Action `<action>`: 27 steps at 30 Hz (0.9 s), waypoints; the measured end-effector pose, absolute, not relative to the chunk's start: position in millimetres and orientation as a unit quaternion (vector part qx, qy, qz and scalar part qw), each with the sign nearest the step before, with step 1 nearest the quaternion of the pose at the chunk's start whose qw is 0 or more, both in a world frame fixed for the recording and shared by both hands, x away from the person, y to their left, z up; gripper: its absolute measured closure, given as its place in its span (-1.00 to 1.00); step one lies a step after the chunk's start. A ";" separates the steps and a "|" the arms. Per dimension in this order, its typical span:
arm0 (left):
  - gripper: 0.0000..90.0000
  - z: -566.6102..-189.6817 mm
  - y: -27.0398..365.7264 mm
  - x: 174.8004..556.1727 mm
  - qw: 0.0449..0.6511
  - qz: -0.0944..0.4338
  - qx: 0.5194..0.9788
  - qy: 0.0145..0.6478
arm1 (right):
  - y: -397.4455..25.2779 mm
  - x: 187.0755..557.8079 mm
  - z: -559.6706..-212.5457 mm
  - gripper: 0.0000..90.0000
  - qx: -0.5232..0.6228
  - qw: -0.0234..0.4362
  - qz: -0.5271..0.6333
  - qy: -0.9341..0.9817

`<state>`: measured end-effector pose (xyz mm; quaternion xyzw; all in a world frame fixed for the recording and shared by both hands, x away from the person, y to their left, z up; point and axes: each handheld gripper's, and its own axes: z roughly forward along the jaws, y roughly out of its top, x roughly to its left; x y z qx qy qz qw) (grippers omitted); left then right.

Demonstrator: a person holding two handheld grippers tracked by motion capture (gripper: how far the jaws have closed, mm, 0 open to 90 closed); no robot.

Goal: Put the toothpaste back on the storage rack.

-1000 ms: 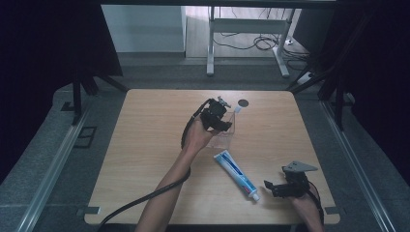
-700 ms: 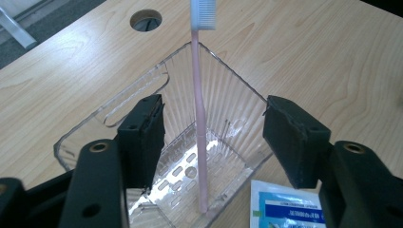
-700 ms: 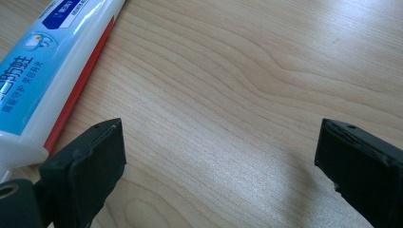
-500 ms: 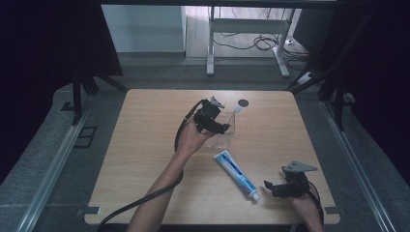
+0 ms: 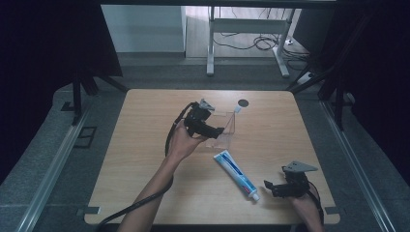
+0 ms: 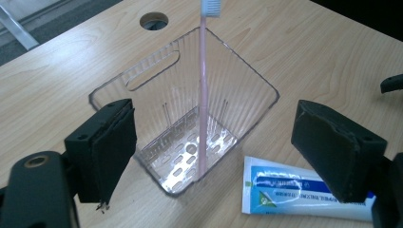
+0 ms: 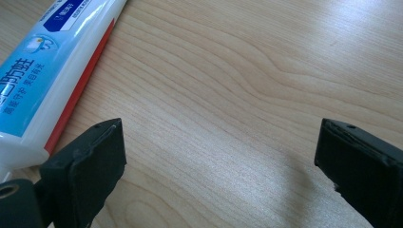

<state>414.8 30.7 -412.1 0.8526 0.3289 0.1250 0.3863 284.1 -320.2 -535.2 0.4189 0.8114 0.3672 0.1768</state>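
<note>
The left gripper view looks down along the left gripper (image 6: pixel 211 156), and its two black jaws are spread wide with nothing held between them. Right in front of the jaws, in the gap between them, stands a clear plastic box (image 6: pixel 142 80) with slots in its bottom and a handle hole in its far wall. A pink toothbrush (image 6: pixel 203 95) stands up inside the box, with its white bristles at the top, leaning on the far rim. Just past the jaw on the right side of this view lies the flat end of a toothpaste tube (image 6: pixel 294 192), very close to the box. Behind the box there is a round hole (image 6: pixel 153 21) in the wooden table (image 6: pixel 309 52). In the high view the left gripper (image 5: pixel 212 130) sits at the near side of the box, and the tube (image 5: pixel 237 173) lies on the table between the two grippers. The right gripper (image 5: pixel 273 187) rests low near the table's front edge, just beside the cap end of the tube. In the right gripper view its jaws are also spread wide and hold nothing. The tube (image 7: pixel 47 71) lies just beyond the jaw on the left side of that view, and bare wood fills the gap between the jaws.
</note>
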 end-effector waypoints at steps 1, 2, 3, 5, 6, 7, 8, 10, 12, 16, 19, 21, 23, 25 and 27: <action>-0.68 -411.3 35.1 412.8 0.387 0.126 0.852 0.329 | -320.2 284.1 -535.3 -0.93 0.419 0.177 0.367 0.811; -0.68 -410.9 37.6 411.7 0.387 0.126 0.852 0.329 | -320.2 284.0 -535.2 -0.93 0.419 0.177 0.367 0.812; -0.68 -410.7 39.6 410.5 0.388 0.124 0.852 0.330 | -320.2 284.0 -535.2 -0.93 0.419 0.177 0.367 0.811; -0.69 -410.3 43.4 408.1 0.389 0.122 0.851 0.330 | -320.1 284.0 -535.2 -0.93 0.419 0.177 0.367 0.811; -0.69 -410.1 45.1 406.6 0.390 0.122 0.851 0.330 | -320.0 284.0 -535.3 -0.93 0.419 0.177 0.366 0.812; -0.69 -410.1 45.1 406.6 0.390 0.122 0.851 0.330 | -320.0 284.0 -535.3 -0.93 0.419 0.177 0.366 0.812; -0.69 -409.9 46.6 405.0 0.391 0.122 0.851 0.330 | -320.0 284.0 -535.3 -0.93 0.419 0.177 0.366 0.812; -0.69 -409.1 51.3 400.0 0.389 0.124 0.852 0.328 | -319.8 283.9 -535.3 -0.93 0.419 0.178 0.367 0.812; -0.69 -408.9 53.1 398.3 0.389 0.125 0.852 0.327 | -319.8 283.9 -535.3 -0.93 0.419 0.177 0.367 0.812; -0.70 -410.0 60.7 389.8 0.389 0.127 0.853 0.324 | -319.6 283.7 -535.1 -0.93 0.419 0.178 0.367 0.811; -0.70 -410.9 64.9 385.5 0.386 0.130 0.854 0.322 | -319.3 283.7 -535.0 -0.93 0.418 0.179 0.367 0.811; -0.70 -411.7 67.3 382.4 0.385 0.131 0.855 0.321 | -319.2 283.6 -535.0 -0.93 0.417 0.179 0.368 0.812; -0.70 -412.2 68.9 380.4 0.385 0.133 0.856 0.319 | -319.1 283.5 -534.8 -0.93 0.417 0.179 0.368 0.811; -0.70 -414.1 72.3 376.1 0.387 0.135 0.855 0.317 | -319.1 283.6 -534.8 -0.93 0.417 0.180 0.368 0.811; -0.70 -416.1 74.6 372.6 0.385 0.140 0.857 0.314 | -319.1 283.5 -534.7 -0.92 0.417 0.180 0.368 0.811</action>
